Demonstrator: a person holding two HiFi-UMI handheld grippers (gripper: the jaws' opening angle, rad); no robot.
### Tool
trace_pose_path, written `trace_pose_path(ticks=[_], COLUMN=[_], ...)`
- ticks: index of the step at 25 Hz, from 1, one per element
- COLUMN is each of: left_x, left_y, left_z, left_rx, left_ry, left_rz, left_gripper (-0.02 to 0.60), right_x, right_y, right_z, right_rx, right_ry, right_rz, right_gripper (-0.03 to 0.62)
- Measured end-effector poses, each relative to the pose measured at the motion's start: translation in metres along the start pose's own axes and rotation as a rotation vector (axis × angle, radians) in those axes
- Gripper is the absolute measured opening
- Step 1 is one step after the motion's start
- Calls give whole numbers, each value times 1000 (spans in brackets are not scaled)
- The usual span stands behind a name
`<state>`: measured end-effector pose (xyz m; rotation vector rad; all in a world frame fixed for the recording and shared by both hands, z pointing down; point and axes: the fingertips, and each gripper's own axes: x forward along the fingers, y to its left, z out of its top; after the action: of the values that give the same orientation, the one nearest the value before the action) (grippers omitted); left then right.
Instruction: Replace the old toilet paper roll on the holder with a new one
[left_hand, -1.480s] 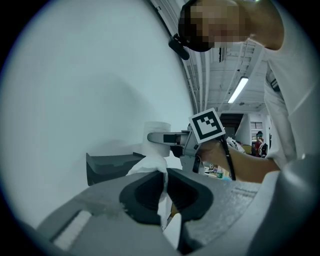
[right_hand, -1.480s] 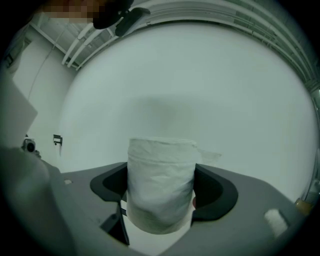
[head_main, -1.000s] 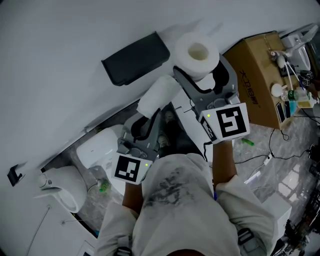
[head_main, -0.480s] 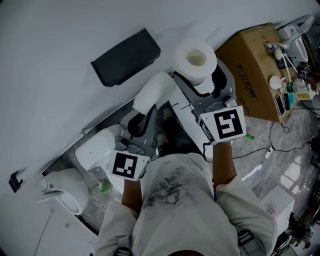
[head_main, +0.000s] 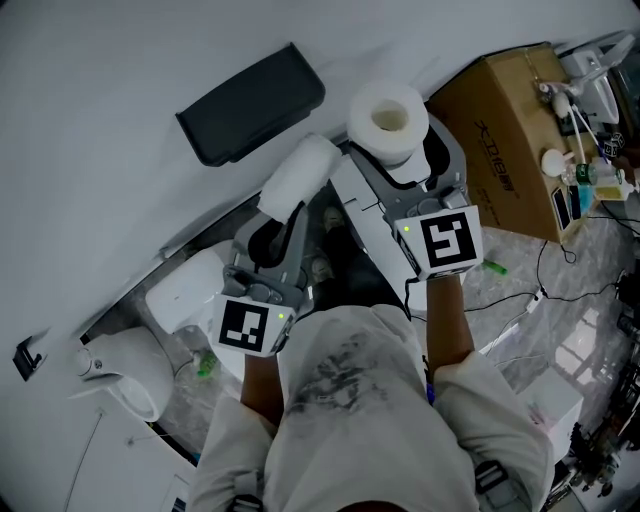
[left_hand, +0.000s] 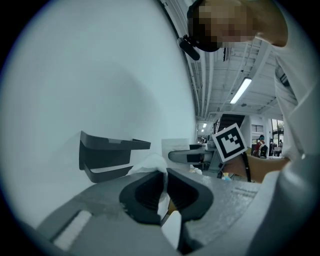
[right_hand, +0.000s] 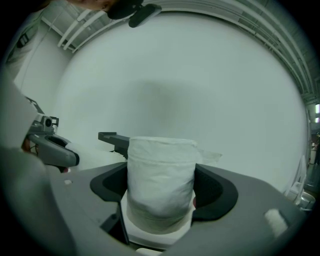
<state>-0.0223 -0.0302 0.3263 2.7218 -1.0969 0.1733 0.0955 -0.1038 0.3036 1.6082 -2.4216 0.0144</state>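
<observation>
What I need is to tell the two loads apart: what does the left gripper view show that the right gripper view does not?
Left only: white toilet paper pinched by the left gripper, jaws nearly shut, plus a marker cube. Right only: a full toilet paper roll upright, clamped in the right gripper. Both: the dark holder on the white wall.

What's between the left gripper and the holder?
The white roll that the left gripper pinches, shown in the head view; past it, bare wall up to the holder.
</observation>
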Motion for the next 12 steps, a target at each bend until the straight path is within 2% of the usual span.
trace_pose_path(ticks=[12], left_x=[-3], left_y=[12], left_z=[-13], left_rx=[-16], left_ry=[6], left_rz=[32], left_gripper=[20], right_x=[25], right_y=[8], right_z=[-36], right_rx=[-64], right_ry=[52], right_rz=[29], right_gripper=[387])
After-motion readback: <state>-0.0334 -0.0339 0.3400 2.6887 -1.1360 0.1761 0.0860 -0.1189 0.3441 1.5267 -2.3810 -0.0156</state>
